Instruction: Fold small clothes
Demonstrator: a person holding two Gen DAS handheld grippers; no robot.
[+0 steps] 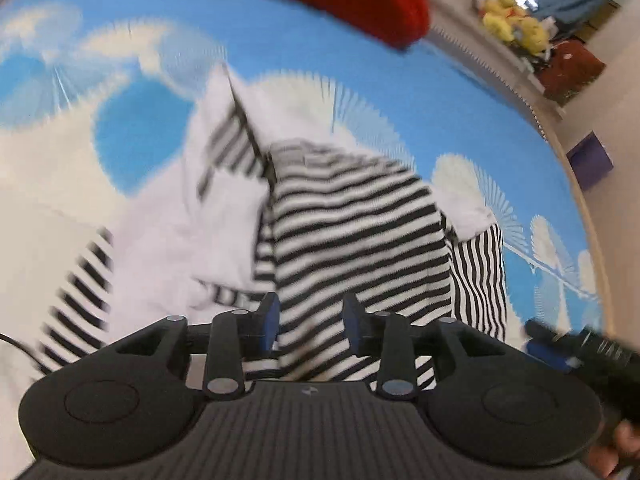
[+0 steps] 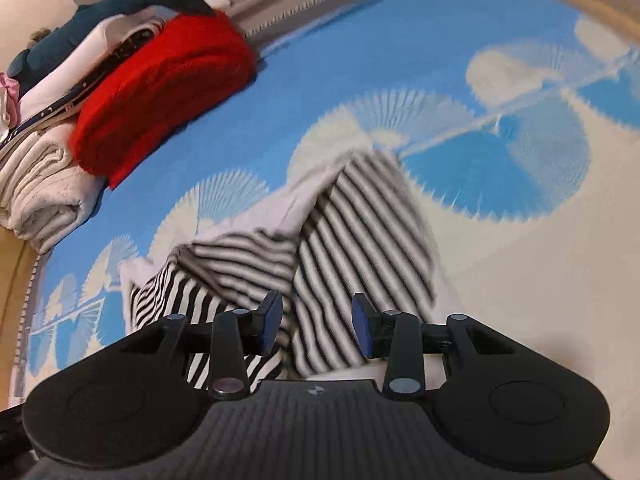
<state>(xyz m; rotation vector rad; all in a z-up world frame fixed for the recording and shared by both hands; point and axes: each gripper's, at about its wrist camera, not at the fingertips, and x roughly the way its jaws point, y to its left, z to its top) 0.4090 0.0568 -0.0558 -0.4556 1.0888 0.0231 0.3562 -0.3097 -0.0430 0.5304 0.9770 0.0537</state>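
Both jaws apart over striped shirt.
Left hand-held gripper [image 1: 311,322] and right hand-held gripper [image 2: 317,326] stood apart, unclamped; striped shirt [image 1: 352,232] lay crumpled ahead, red cloth [image 2: 160,92] beyond.

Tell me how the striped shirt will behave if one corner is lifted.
The striped shirt is probably floppy: it already lies in soft, rumpled folds on the blue mat, so the rest would likely hang and drag. It looks thin and light, so a push would likely bunch it rather than slide it whole.
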